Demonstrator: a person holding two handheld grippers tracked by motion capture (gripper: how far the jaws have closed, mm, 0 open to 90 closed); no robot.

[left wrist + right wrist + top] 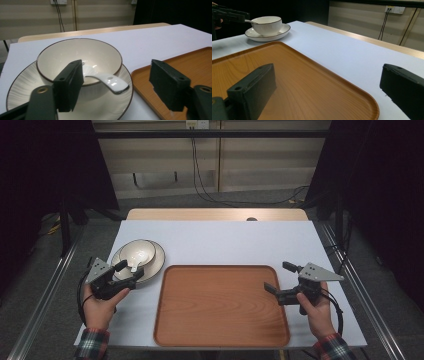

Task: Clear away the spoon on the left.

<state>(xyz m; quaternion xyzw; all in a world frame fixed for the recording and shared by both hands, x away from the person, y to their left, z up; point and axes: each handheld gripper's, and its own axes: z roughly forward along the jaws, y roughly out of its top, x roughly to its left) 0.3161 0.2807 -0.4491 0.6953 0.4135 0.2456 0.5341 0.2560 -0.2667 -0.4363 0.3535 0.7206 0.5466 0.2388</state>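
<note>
A cream bowl [137, 251] with a dark rim stands on a ribbed cream plate [157, 261] at the table's left. A white ceramic spoon [110, 81] rests in the bowl [75, 53], its handle sticking out over the rim toward me. My left gripper [131, 271] is at the plate's near edge, its jaws apart on either side of the spoon handle; the left jaw is close to the handle and the right jaw is well clear of it. My right gripper [276, 276] hangs open over the right edge of the wooden tray [220, 306], with nothing between its jaws.
The tray lies empty at the front middle of the white table [220, 240], just right of the plate [22, 82]. Past the table's far edge are a wall with cables [200, 175] and a metal frame rail [45, 290] on the left.
</note>
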